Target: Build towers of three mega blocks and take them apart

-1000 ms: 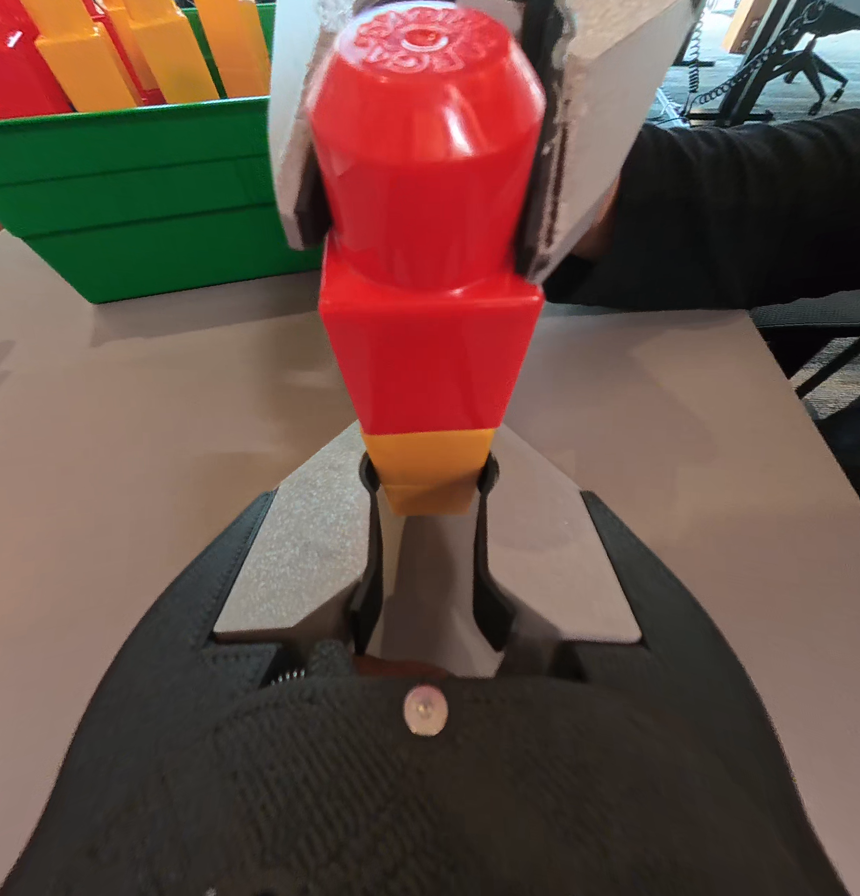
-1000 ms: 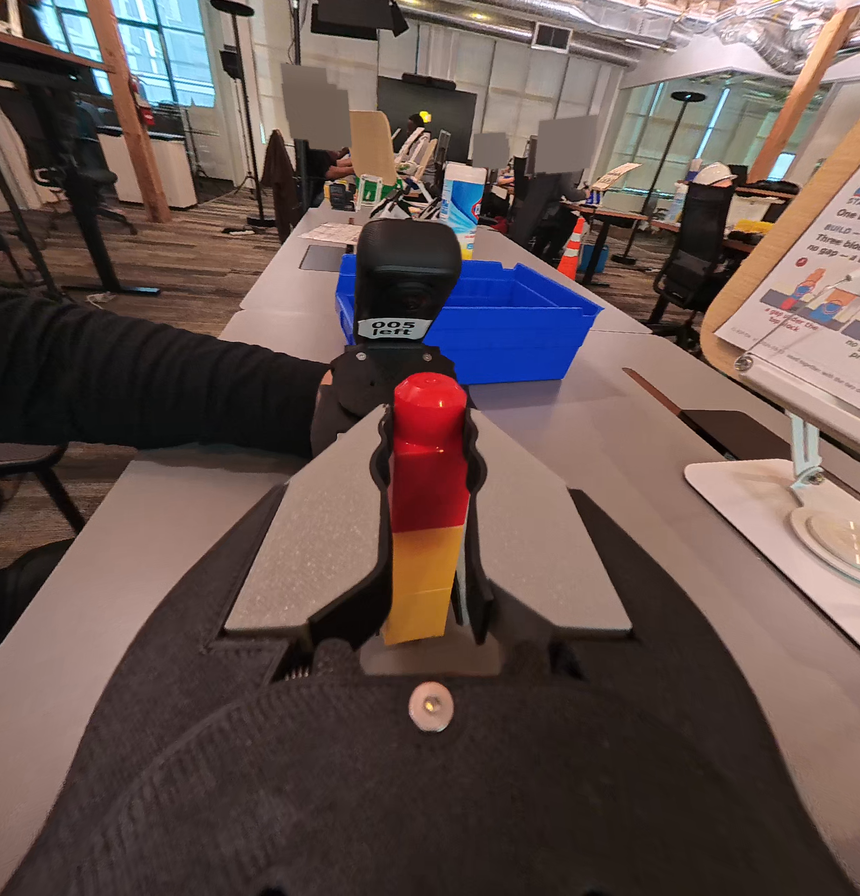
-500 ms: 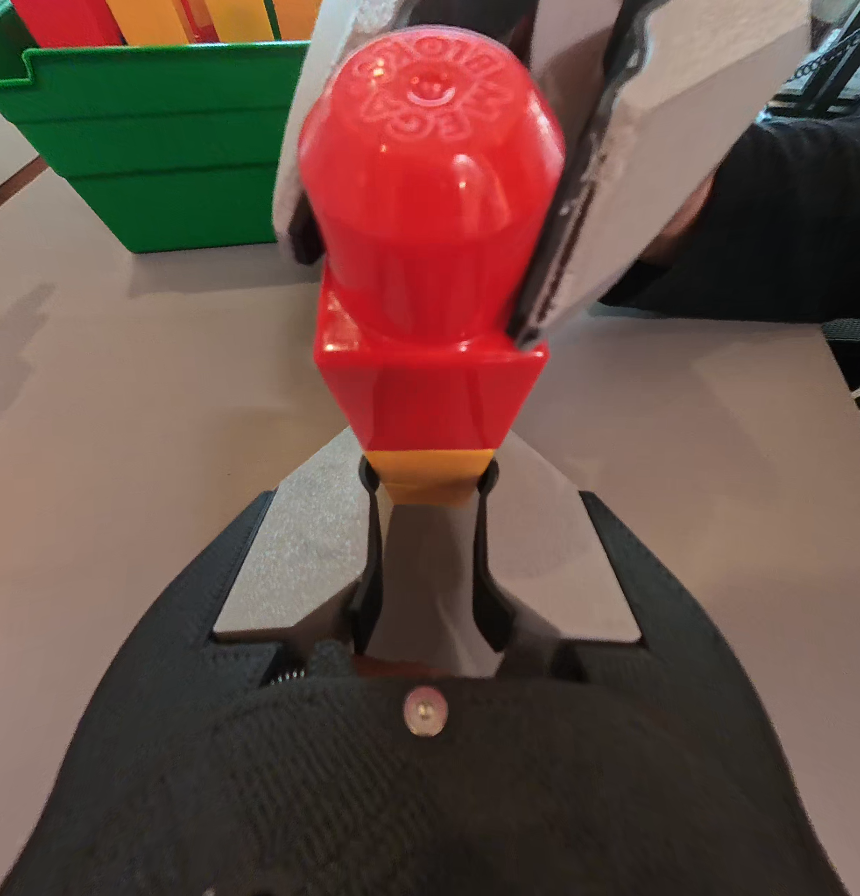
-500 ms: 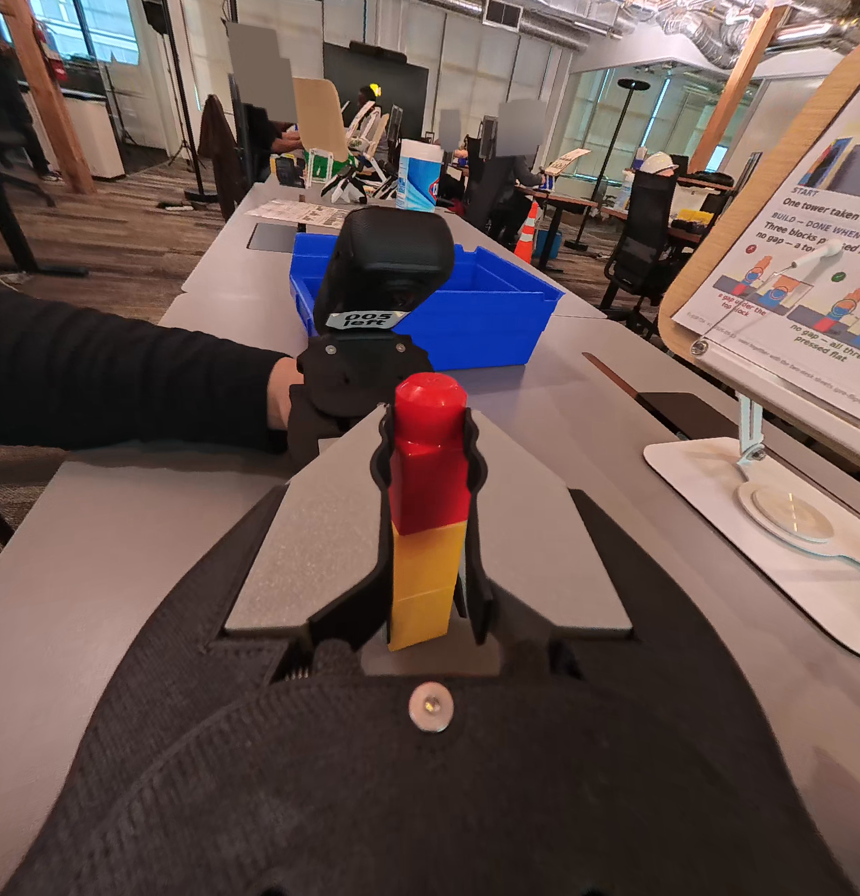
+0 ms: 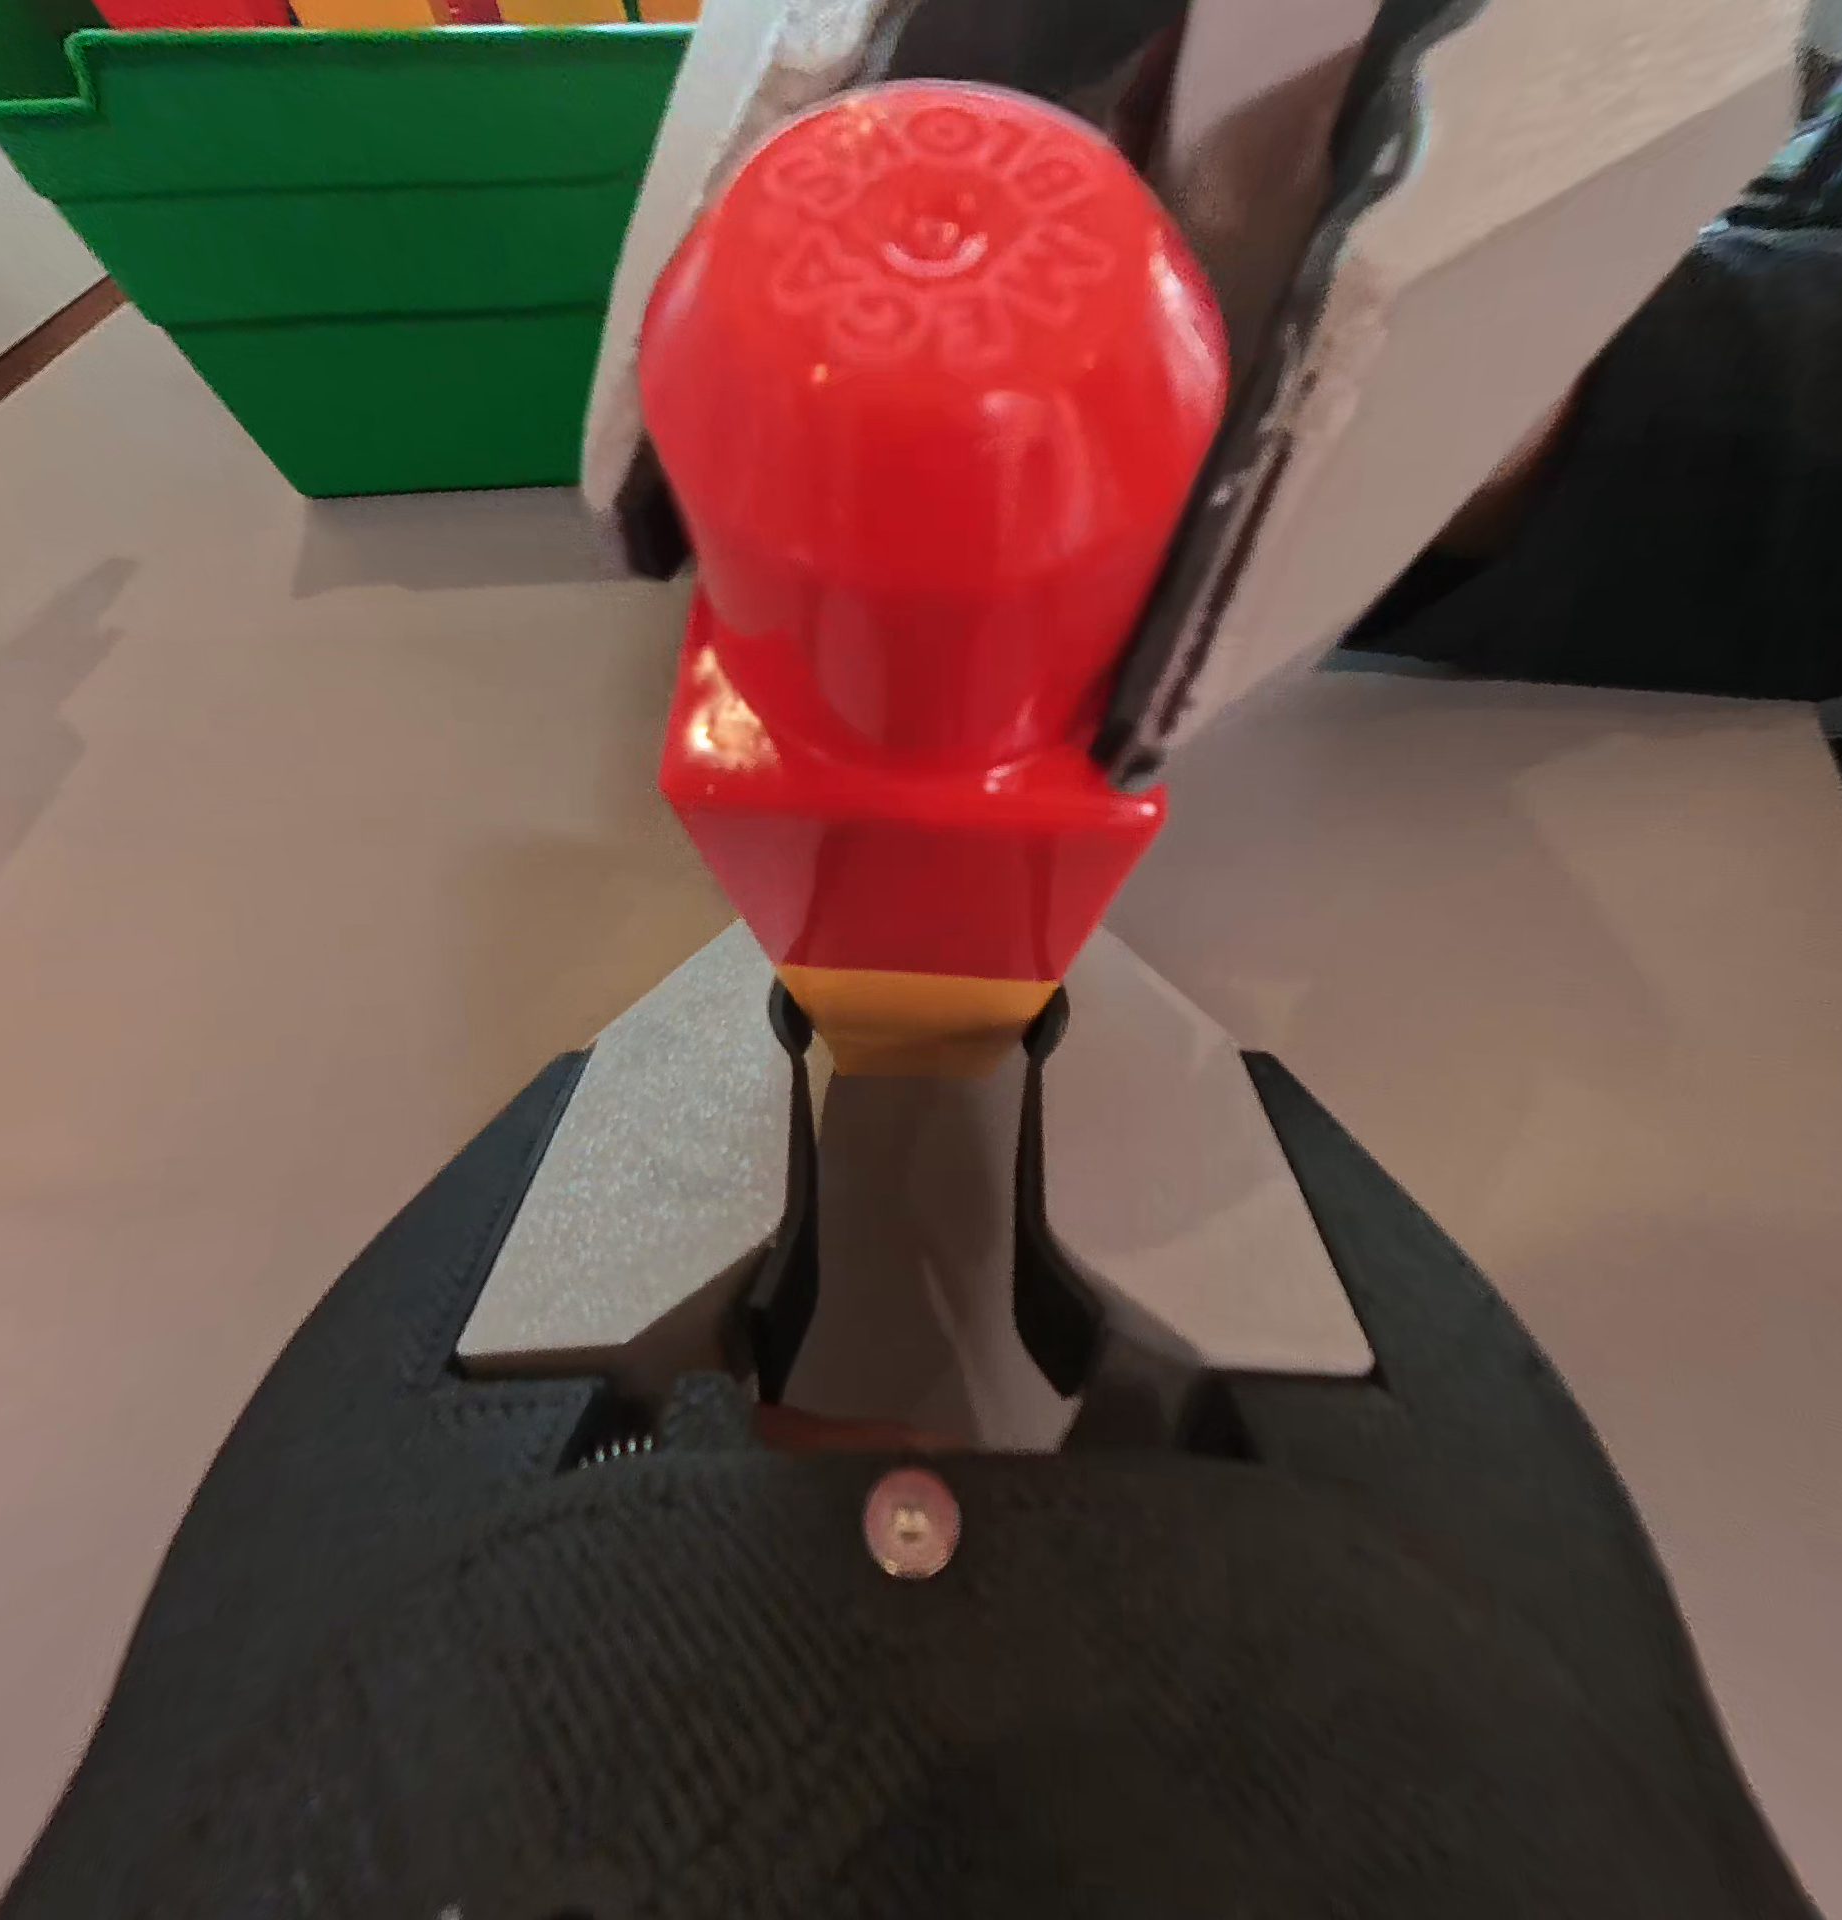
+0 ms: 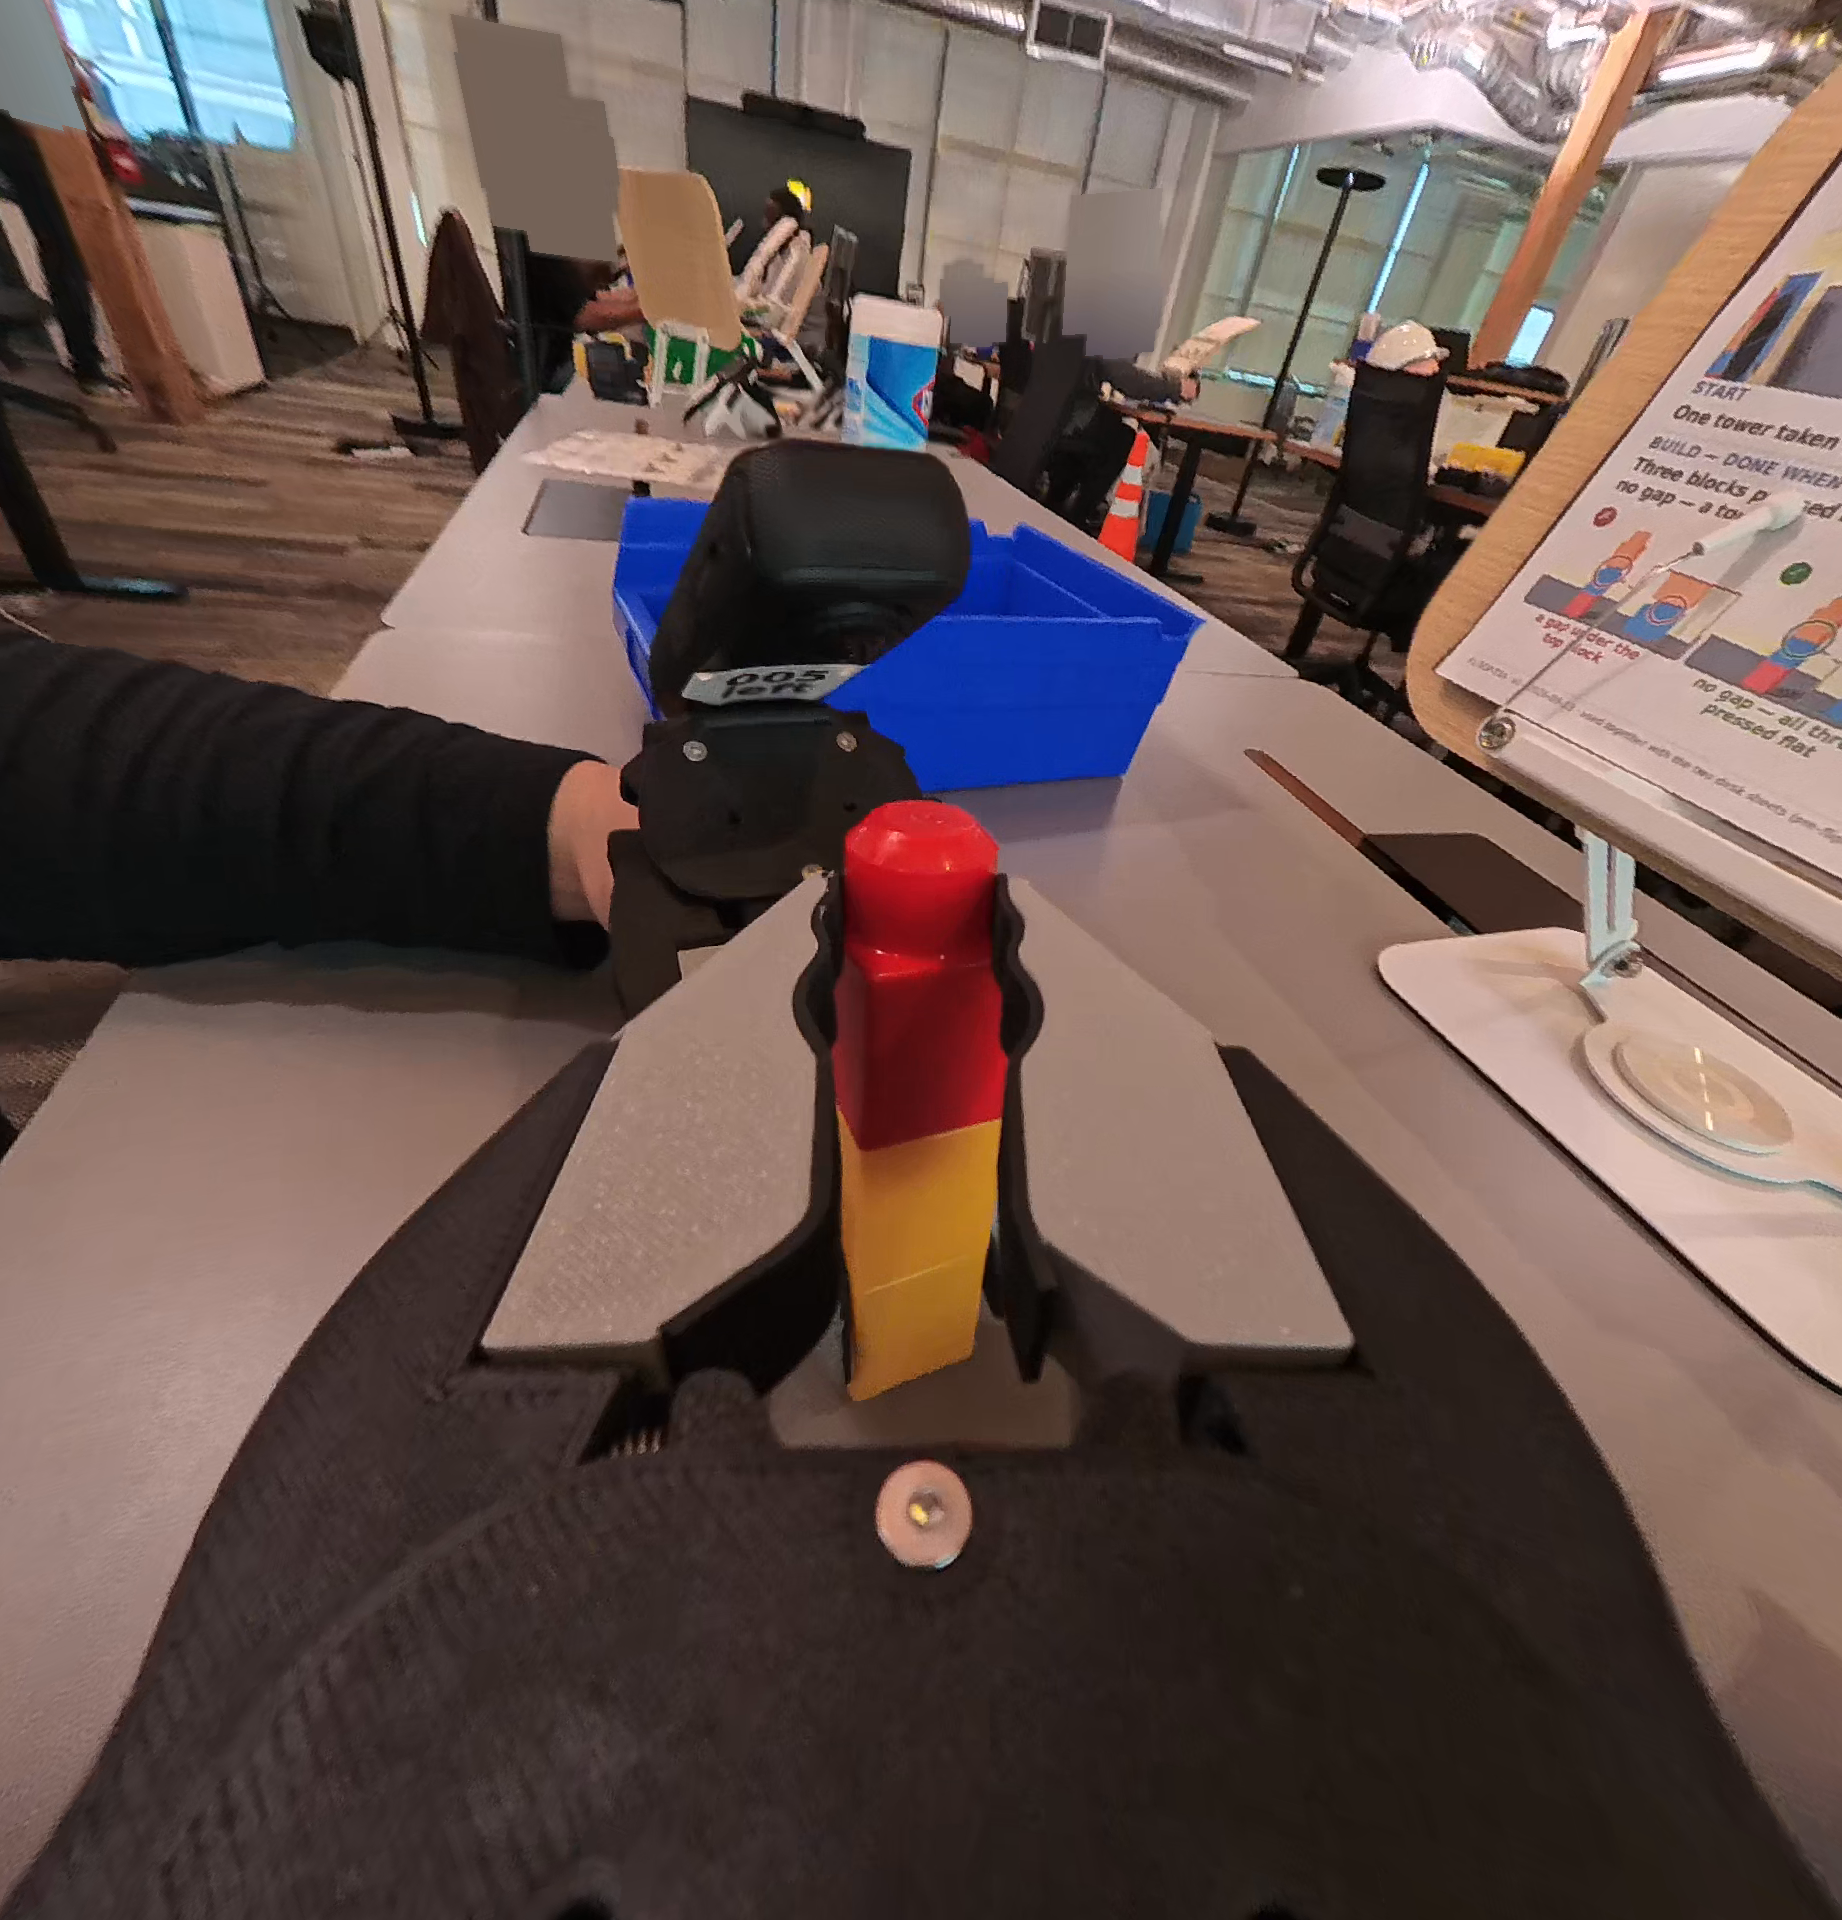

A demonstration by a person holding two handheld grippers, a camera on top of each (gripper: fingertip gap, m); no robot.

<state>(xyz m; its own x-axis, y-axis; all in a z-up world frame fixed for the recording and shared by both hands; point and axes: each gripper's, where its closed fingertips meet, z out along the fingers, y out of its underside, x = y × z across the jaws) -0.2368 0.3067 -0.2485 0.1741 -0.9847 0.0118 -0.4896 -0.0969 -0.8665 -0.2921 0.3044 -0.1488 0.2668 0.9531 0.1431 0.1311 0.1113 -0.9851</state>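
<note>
Even, bright indoor light is seen. Glare is carried on the red block point(image 5: 927, 436), which is softly blurred. Edges are bent by wide-angle distortion, strongest toward twelve o'clock.

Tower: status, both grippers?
Left gripper shut on yellow block. Right gripper shut on red block. Tower held between them above table. Nothing in the way.

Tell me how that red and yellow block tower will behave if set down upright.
The tower is tall and narrow, so it would probably tip easily. Its glossy plastic looks slippery and stiff. The round red stud on top suggests it might roll if it lies sideways.
</note>
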